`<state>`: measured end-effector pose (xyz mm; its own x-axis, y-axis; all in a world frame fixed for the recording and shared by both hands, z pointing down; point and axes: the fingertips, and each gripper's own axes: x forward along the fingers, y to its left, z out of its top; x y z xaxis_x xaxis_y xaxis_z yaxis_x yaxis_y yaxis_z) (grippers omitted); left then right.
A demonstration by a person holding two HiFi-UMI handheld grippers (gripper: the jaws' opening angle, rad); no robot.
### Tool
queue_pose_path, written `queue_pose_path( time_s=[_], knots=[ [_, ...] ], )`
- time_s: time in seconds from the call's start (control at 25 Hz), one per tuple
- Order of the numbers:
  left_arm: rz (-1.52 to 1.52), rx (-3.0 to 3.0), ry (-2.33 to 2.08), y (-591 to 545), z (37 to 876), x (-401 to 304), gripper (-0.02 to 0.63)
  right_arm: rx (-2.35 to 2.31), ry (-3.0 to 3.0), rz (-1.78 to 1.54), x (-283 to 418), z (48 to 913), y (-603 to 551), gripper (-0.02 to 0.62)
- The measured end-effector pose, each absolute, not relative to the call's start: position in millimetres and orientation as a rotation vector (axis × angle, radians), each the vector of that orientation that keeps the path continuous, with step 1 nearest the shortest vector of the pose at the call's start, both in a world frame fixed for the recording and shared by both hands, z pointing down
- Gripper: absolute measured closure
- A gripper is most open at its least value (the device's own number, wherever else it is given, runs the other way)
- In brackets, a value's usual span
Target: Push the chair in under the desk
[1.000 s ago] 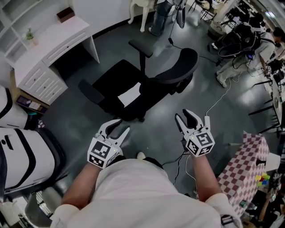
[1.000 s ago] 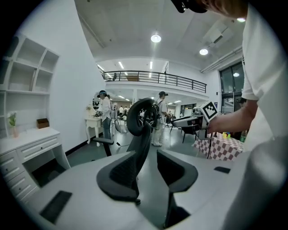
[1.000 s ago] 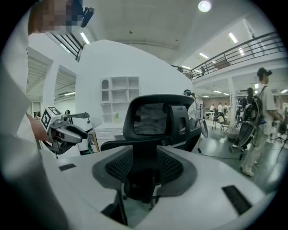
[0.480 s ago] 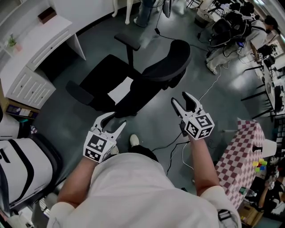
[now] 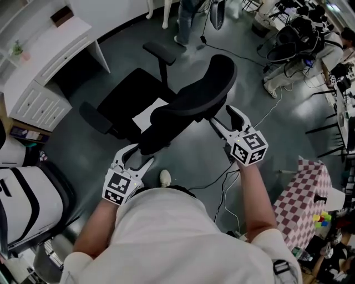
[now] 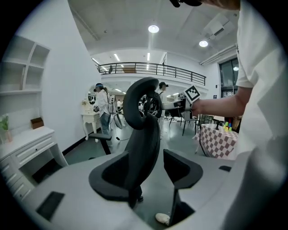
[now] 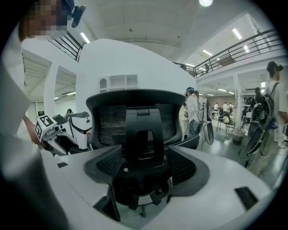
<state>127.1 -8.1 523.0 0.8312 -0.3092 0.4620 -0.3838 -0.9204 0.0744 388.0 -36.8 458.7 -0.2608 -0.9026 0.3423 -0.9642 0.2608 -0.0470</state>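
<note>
Closing on chair (image 5: 191,97) | left gripper (image 5: 137,157), right gripper (image 5: 222,116): jaws just opening (chair between, unclamped)

Bright, even indoor light from round ceiling lamps (image 6: 153,28); glossy floor (image 5: 302,133) shows soft glare. The 2 gripper views bulge fisheye, corners black.

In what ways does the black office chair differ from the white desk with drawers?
The black office chair is dark with a curved backrest; the white desk with drawers is pale and boxy. The chair stands out in the open; the desk stands against the wall. Both rest on the grey floor.
</note>
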Motion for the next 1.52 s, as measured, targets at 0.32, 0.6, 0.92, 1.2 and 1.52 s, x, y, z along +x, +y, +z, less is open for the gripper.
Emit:
queue_pose_path(
  time_s=[0.32, 0.6, 0.92, 1.2, 1.52],
  knots=[
    [0.737, 2.831, -0.658, -17, 539, 147, 0.364, 1.556, -2.428, 0.289, 382, 461, -62, 0.267],
    [0.748, 2.841, -0.606, -12, 549, 161, 0.416, 1.493, -2.453, 0.315, 376, 465, -68, 0.268],
    [0.731, 2.855, -0.625, -16, 548, 158, 0.43, 1.521, -2.451, 0.315, 373, 465, -76, 0.268],
    [0.746, 2.845, -0.652, -17, 549, 162, 0.43, 1.504, -2.46, 0.314, 378, 465, -76, 0.268],
    [0.734, 2.847, -0.668, -17, 548, 155, 0.431, 1.485, -2.473, 0.311, 370, 464, -76, 0.268]
  ],
)
